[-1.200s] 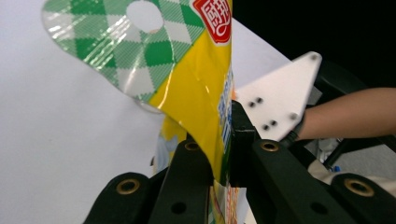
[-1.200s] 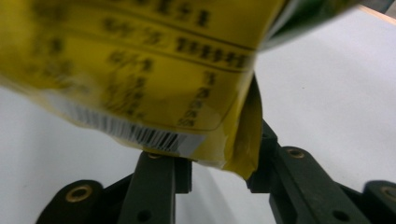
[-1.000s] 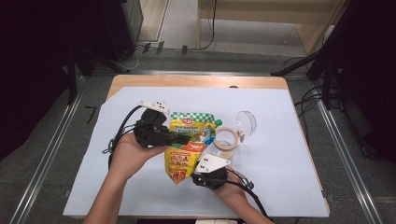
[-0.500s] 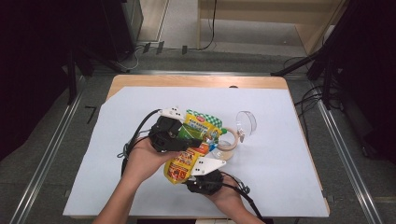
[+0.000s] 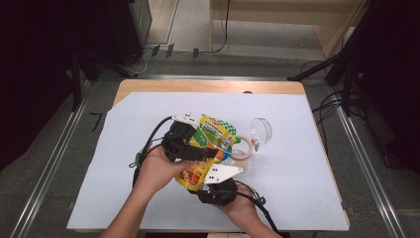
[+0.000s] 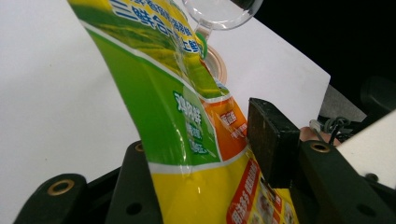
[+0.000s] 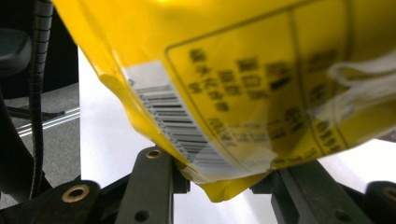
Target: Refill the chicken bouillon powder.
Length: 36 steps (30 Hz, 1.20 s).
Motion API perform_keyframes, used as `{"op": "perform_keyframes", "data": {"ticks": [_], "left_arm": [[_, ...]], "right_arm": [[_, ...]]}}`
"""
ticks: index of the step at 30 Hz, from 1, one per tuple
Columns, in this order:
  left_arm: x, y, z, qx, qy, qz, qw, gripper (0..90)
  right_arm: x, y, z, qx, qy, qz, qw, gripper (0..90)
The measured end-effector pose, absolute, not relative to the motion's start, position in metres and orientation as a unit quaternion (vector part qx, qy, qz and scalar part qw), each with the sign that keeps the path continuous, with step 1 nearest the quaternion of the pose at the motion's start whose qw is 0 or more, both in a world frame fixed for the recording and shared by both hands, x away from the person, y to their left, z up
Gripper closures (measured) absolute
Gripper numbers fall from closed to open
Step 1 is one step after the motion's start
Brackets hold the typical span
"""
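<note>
A yellow and green snack bag (image 5: 214,132) is held up over the white sheet between both hands. My left gripper (image 5: 209,149) reaches in from the left at the bag's middle. Its jaws have just been opening, and the bag (image 6: 173,107) hangs between them with the right pad (image 6: 272,140) just off its edge; the left jaw is hidden behind the bag. My right gripper (image 5: 205,174) comes up from below, shut on the bag's bottom corner (image 7: 219,179). The bag's barcode side (image 7: 233,70) faces its camera.
A clear plastic jar (image 5: 261,130) lies on its side just right of the bag, with a tan ring (image 5: 243,148) beside it. The white sheet (image 5: 302,173) covers the wooden table (image 5: 208,86). Cables trail from both grippers. Dark stands and floor surround the table.
My left gripper has slid to the right along the bag, toward its middle. The bag's green top has swung rightward and stands more upright. The right gripper has stayed in place.
</note>
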State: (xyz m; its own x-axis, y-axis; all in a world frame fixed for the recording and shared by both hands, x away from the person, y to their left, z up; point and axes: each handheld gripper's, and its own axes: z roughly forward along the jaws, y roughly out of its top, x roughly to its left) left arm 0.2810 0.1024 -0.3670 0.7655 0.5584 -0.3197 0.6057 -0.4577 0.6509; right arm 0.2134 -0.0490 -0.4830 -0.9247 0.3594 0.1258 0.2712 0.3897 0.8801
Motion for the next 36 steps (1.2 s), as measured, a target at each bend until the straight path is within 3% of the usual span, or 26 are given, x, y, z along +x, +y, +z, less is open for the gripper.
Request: {"op": "perform_keyframes", "data": {"ticks": [4,8,14,36], "left_arm": [[0.286,0.098,-0.37,0.855,0.346,-0.041,0.385,67.1],[0.292,0.093,-0.37,0.859,0.351,-0.034,0.371,67.9],[0.31,0.087,-0.364,0.854,0.371,-0.066,0.359,72.3],[0.311,0.082,-0.36,0.851,0.37,-0.074,0.365,68.7]], "right_arm": [[0.212,-0.046,-0.483,0.185,0.835,0.517,0.032,66.5],[0.212,-0.044,-0.482,0.179,0.837,0.516,0.03,65.1],[0.222,-0.043,-0.468,0.16,0.845,0.51,0.019,62.7],[0.224,-0.04,-0.465,0.193,0.821,0.537,0.01,64.1]]}}
